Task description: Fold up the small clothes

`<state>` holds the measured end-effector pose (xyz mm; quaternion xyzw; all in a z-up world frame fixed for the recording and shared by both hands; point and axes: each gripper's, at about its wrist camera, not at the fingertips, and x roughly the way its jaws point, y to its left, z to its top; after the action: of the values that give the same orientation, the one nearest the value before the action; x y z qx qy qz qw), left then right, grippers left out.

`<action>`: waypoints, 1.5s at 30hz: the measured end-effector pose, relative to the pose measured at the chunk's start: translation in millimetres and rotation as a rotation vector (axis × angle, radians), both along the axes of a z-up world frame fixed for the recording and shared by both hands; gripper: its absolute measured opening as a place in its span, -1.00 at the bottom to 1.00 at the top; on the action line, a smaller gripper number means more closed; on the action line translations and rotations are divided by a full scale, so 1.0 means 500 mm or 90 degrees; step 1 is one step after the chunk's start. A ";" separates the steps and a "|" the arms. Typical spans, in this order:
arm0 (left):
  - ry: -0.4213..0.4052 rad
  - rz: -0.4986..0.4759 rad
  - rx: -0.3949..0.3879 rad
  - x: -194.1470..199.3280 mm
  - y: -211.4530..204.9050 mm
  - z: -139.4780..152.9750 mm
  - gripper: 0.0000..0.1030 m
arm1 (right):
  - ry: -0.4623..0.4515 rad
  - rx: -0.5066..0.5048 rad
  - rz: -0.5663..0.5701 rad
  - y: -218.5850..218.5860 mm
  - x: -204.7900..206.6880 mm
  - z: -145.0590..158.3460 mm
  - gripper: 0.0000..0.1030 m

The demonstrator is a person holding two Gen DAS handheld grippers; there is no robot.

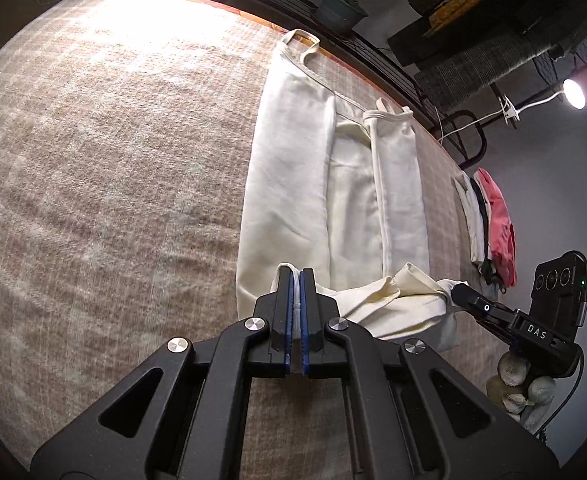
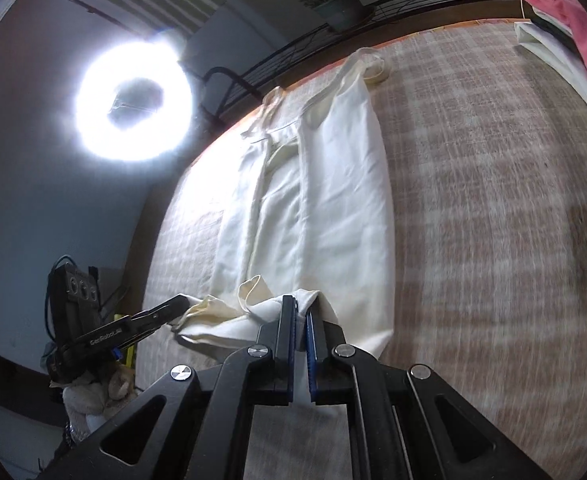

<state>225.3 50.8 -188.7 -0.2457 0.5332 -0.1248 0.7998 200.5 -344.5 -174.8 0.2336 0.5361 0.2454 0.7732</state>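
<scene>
A cream sleeveless top (image 1: 289,184) lies lengthwise on the checked beige bed cover (image 1: 113,168), both long sides folded inward, straps at the far end. My left gripper (image 1: 296,276) is shut on the near hem at its left corner. My right gripper (image 1: 455,290) is shut on the hem's right corner, which is lifted and bunched. In the right wrist view the top (image 2: 333,200) runs away from me, my right gripper (image 2: 300,306) pinches the hem, and the left gripper (image 2: 181,304) holds the other corner at the left.
A stack of folded clothes (image 1: 489,224) with a pink piece on top lies at the bed's right edge, also in the right wrist view (image 2: 569,36). A metal rail (image 1: 373,60) with a potted plant (image 1: 339,8) runs behind the bed. A ring light (image 2: 133,96) glares.
</scene>
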 end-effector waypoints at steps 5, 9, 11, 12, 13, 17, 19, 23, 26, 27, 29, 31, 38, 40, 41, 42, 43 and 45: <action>0.001 0.007 0.003 0.009 0.000 -0.005 -0.97 | 0.017 -0.009 -0.010 0.008 0.024 -0.017 -0.96; -0.027 0.027 0.012 0.000 0.020 0.022 -0.53 | 0.015 -0.015 -0.006 0.001 0.016 -0.015 -0.66; -0.045 0.036 0.017 -0.013 0.030 0.037 -0.45 | 0.005 -0.028 -0.011 -0.016 0.000 -0.006 -0.24; -0.048 0.035 0.020 -0.019 0.033 0.040 -0.45 | -0.004 -0.030 -0.013 -0.023 -0.009 -0.002 -0.24; -0.046 0.031 0.020 -0.024 0.034 0.039 -0.45 | -0.008 -0.034 -0.012 -0.028 -0.017 0.000 -0.26; -0.013 0.011 0.025 -0.043 0.021 0.008 -0.45 | -0.011 -0.068 -0.002 -0.041 -0.048 -0.004 -0.28; 0.000 -0.001 0.044 -0.051 0.008 -0.013 -0.45 | -0.005 -0.076 0.008 -0.041 -0.065 -0.014 -0.31; 0.012 -0.031 0.119 -0.073 -0.022 -0.041 -0.57 | -0.001 -0.105 0.033 -0.022 -0.077 -0.032 -0.48; -0.002 -0.043 0.165 -0.097 -0.034 -0.052 -0.58 | 0.001 -0.141 0.057 0.001 -0.083 -0.044 -0.58; -0.009 -0.048 0.178 -0.102 -0.038 -0.051 -0.58 | 0.001 -0.164 0.065 0.008 -0.087 -0.048 -0.58; -0.019 -0.059 0.196 -0.104 -0.042 -0.047 -0.58 | -0.005 -0.194 0.079 0.016 -0.097 -0.055 -0.61; -0.028 -0.055 0.204 -0.104 -0.039 -0.040 -0.58 | -0.009 -0.215 0.089 0.017 -0.104 -0.052 -0.66; -0.090 -0.031 0.191 -0.052 -0.017 0.025 -0.58 | -0.100 -0.227 0.085 0.007 -0.092 0.014 -0.47; -0.091 -0.027 0.183 -0.023 -0.013 0.034 -0.58 | -0.131 -0.213 0.076 0.000 -0.070 0.034 -0.32; -0.092 -0.027 0.179 -0.007 -0.012 0.037 -0.58 | -0.141 -0.207 0.075 -0.002 -0.056 0.041 -0.32; -0.092 -0.027 0.181 0.011 -0.011 0.038 -0.58 | -0.147 -0.202 0.078 0.000 -0.038 0.046 -0.32; -0.093 -0.026 0.183 0.028 -0.011 0.039 -0.58 | -0.152 -0.203 0.077 0.002 -0.018 0.050 -0.32; -0.091 -0.028 0.187 0.068 -0.011 0.034 -0.58 | -0.155 -0.196 0.077 0.008 0.021 0.055 -0.33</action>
<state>259.4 45.1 -171.6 -0.1052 0.4928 -0.0800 0.8600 211.2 -340.5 -147.5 0.0484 0.4829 0.2330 0.8427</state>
